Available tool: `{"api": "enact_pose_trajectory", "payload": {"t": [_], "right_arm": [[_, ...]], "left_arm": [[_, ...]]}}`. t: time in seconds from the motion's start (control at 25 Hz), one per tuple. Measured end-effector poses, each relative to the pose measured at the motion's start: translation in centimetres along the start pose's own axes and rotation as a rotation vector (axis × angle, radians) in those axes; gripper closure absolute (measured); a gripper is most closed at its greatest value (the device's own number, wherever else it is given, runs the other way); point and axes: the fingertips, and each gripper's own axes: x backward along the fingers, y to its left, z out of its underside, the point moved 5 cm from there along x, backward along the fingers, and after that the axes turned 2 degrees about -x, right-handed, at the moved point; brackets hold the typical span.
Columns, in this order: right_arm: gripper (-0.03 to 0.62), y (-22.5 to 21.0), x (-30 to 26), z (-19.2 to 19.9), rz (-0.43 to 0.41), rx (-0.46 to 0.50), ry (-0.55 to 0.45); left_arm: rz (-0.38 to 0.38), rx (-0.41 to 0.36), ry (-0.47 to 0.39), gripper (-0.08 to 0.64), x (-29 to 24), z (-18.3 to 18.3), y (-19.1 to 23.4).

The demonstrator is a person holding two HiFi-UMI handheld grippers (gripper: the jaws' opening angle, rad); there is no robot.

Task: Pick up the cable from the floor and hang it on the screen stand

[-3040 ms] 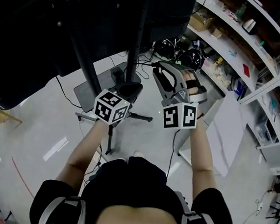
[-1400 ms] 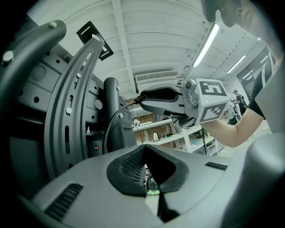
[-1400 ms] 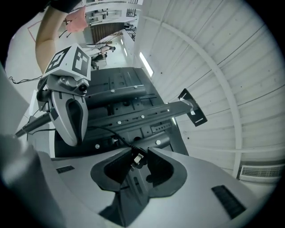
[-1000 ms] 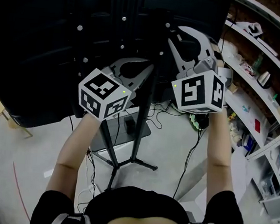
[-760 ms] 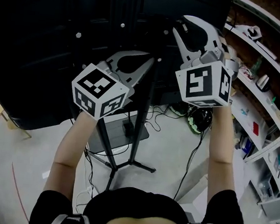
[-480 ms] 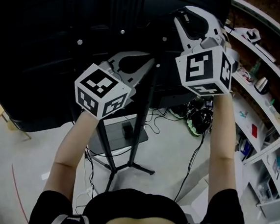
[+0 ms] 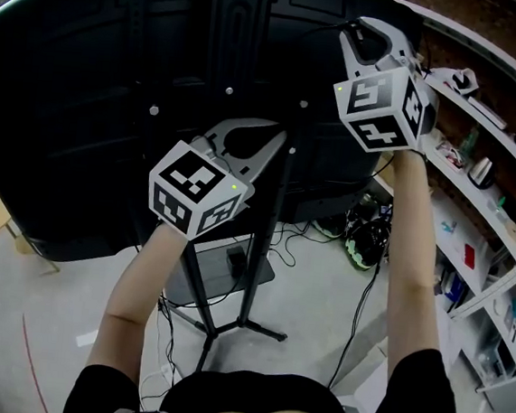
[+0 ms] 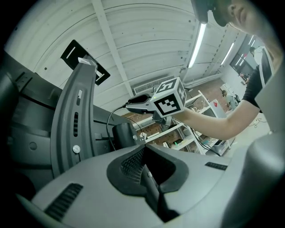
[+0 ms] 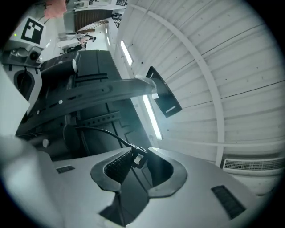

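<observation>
The black cable [image 9: 95,132] ends in a plug [image 9: 137,157] that sits pinched between the jaws of my right gripper [image 9: 136,156]. In the head view my right gripper [image 7: 367,32] is raised high against the top of the black screen back [image 7: 117,69]. The left gripper view shows the cable [image 8: 109,122] hanging in a loop from the right gripper's tip. My left gripper [image 7: 278,139] is lower, in front of the stand's pole [image 7: 268,238], its jaws closed together with nothing between them. From its own camera the left gripper [image 8: 143,153] looks the same.
A curved grey bar [image 8: 73,124] on the screen's back rises close beside the left gripper. White shelves [image 7: 479,177] with small items line the right. On the floor lie a dark headset [image 7: 364,234], loose wires [image 7: 300,246] and the stand's legs [image 7: 229,321].
Both grippers have risen along the back of the screen. The right one has climbed much further, up to the screen's top, still holding the cable's plug.
</observation>
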Motion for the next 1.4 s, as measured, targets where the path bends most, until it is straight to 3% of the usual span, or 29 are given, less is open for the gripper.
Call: {"api": "enact_pose_trajectory", "payload": {"t": [0.28,0.68,1.04,1.4], "right_arm": [[0.463,-0.9,0.4,4.9,0.024,-0.099,0.09],[0.463,5.7,5.2,12.5,-0.04,-0.259,0.181],[0.463,13.3,8.6,12.1,-0.105,-0.293,0.134],[0.46,17.5,10.4,9.8,-0.12,-0.39,0.075]], "left_arm": [[0.009,0.012,-0.002,0.553,-0.8,0.3,-0.4],[0.01,-0.018,0.015,0.554,-1.1,1.3,-2.1],[-0.011,-0.022,-0.009,0.552,0.8,3.5,-4.0],[0.052,0.039,0.004,0.552,3.0,7.2,-8.7]]}}
